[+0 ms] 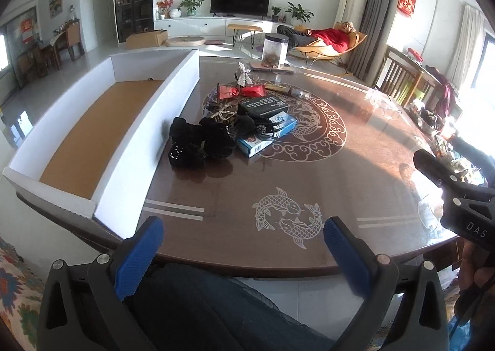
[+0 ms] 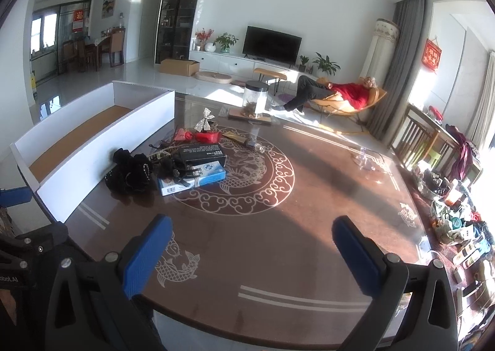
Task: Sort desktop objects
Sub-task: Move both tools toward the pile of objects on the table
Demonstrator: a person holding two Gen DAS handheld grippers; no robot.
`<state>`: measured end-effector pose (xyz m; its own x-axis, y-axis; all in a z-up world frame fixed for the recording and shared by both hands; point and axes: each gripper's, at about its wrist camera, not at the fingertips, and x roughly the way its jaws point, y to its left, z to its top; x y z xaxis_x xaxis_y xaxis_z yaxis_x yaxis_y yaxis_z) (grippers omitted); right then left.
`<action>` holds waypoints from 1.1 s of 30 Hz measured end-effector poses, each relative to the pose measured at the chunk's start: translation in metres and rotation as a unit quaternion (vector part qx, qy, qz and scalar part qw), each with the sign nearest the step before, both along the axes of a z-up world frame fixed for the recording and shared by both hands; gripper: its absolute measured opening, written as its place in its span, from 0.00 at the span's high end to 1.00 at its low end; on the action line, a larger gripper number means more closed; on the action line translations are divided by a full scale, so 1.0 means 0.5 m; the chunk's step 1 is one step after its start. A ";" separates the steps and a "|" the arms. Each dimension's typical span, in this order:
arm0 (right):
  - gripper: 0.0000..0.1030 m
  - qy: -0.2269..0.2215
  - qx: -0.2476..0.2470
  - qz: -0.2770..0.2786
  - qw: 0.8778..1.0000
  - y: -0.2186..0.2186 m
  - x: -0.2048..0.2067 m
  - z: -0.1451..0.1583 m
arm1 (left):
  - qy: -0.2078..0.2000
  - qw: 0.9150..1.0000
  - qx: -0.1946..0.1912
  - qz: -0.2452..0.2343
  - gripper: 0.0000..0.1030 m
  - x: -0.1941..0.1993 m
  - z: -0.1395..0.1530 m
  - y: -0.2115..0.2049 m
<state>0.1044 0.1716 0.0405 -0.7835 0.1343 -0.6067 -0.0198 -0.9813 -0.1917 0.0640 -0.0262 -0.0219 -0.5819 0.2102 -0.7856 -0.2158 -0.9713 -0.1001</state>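
Note:
A pile of small objects lies mid-table: black hair scrunchies (image 1: 198,137) (image 2: 131,173), a blue-and-white box (image 1: 267,132) (image 2: 191,180) with a black box (image 1: 263,105) (image 2: 201,154) on top, red packets (image 1: 244,91) (image 2: 198,136), a silver bow (image 1: 243,74) (image 2: 205,120) and a small bottle (image 2: 255,144). A long white tray with a brown floor (image 1: 176,103) (image 2: 102,149) stands left of the pile. My left gripper (image 1: 243,235) is open at the table's near edge, holding nothing. My right gripper (image 2: 252,231) is open over the near table, well short of the pile.
A clear jar with a black lid (image 1: 275,49) (image 2: 255,98) stands at the table's far edge. Clutter (image 2: 458,221) lines the table's right side. A person in red (image 1: 324,38) reclines in a chair beyond. The right gripper's body (image 1: 458,193) shows at right.

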 end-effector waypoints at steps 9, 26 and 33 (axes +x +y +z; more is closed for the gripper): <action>0.00 -0.102 -0.040 -0.011 0.994 0.082 -0.157 -0.184 | -0.099 0.994 -0.025 0.043 0.00 -0.140 -0.145 0.040; 0.00 -0.150 -0.056 0.025 0.987 0.070 -0.304 -0.357 | -0.118 0.990 -0.071 0.044 0.00 -0.285 -0.250 0.050; 0.00 -0.141 -0.092 0.005 0.986 0.097 -0.334 -0.367 | -0.075 0.995 -0.064 0.027 0.00 -0.280 -0.247 0.059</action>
